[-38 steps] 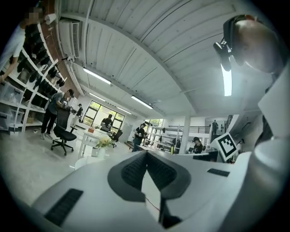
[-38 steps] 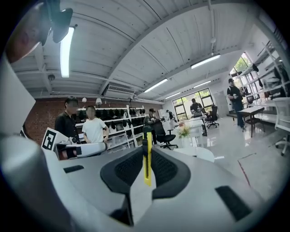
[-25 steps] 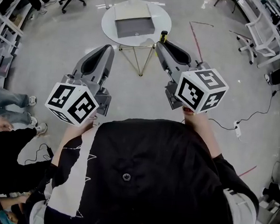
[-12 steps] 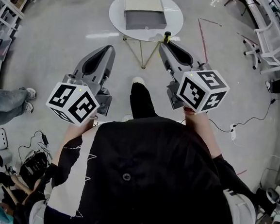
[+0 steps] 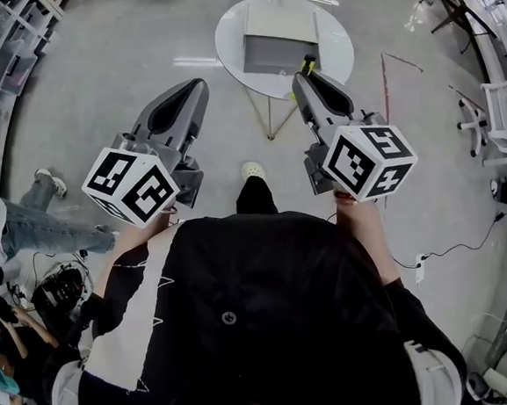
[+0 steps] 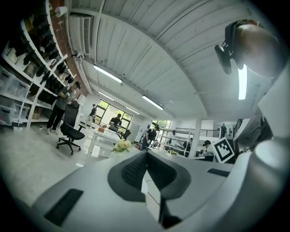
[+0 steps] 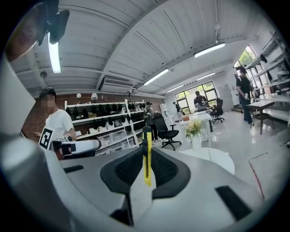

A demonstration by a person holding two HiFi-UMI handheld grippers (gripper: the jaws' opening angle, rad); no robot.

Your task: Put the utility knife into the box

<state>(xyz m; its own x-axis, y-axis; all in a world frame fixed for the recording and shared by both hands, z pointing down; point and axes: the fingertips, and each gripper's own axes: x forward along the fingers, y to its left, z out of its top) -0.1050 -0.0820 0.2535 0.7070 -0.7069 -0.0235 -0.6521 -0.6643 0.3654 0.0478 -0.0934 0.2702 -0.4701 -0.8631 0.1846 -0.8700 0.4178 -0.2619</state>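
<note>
The left gripper (image 5: 193,86) kept its jaws pressed together on nothing and played no part, as it did a second before. The person had stepped forward, so the grey box (image 5: 280,54) on the round table (image 5: 228,41), which earlier lay ahead and to the left of the right gripper (image 5: 300,76), now lay almost straight ahead of its tip. The right gripper stayed clamped on the yellow utility knife (image 7: 147,156), upright between its pads, so I judge the carry was nearly over and the knife still had to be lowered into the box.
</note>
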